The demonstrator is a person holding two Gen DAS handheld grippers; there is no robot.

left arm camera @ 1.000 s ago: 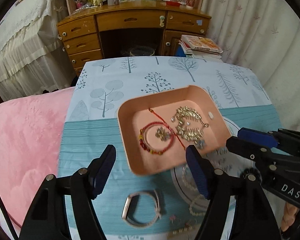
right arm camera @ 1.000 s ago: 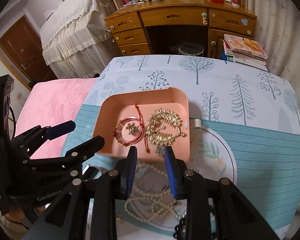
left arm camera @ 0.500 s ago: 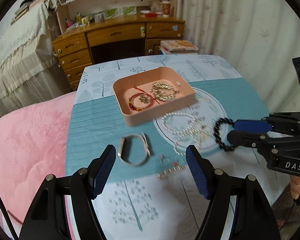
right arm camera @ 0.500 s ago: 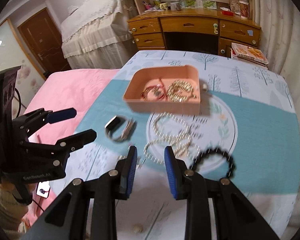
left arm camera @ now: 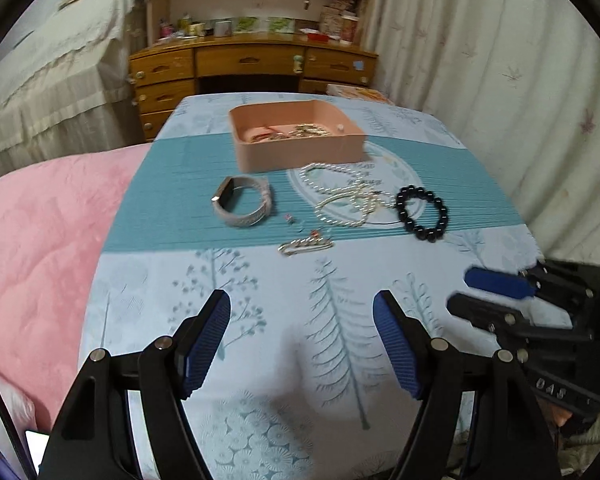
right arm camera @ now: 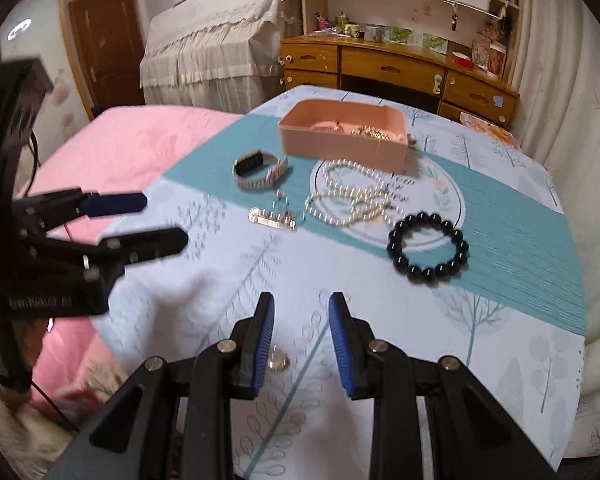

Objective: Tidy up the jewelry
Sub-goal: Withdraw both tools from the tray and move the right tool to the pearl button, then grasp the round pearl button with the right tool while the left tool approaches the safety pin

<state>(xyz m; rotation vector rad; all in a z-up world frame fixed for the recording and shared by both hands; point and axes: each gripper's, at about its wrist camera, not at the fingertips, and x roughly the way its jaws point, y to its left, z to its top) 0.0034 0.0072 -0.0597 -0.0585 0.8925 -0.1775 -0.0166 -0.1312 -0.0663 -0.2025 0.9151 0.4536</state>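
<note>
A pink tray (left arm camera: 300,152) (right arm camera: 340,146) at the far side of the table holds a red bracelet and gold jewelry. In front of it lie a watch-like band (left arm camera: 242,202) (right arm camera: 260,174), a pearl necklace (left arm camera: 342,196) (right arm camera: 348,196), a black bead bracelet (left arm camera: 422,212) (right arm camera: 428,246) and a gold clip (left arm camera: 306,245) (right arm camera: 272,218). My left gripper (left arm camera: 302,336) is open and empty over the near table edge. My right gripper (right arm camera: 302,340) is open and empty, also near the front edge; a small round piece (right arm camera: 279,361) lies between its fingers.
The table wears a light blue tree-print cloth (left arm camera: 260,300) with a teal band. A pink bed cover (left arm camera: 40,232) lies to the left. A wooden desk (left arm camera: 252,64) and curtains (left arm camera: 500,80) stand behind.
Both grippers have pulled back and down from over the tray to the near edge of the table. The loose jewelry in front of the tray has come into view.
</note>
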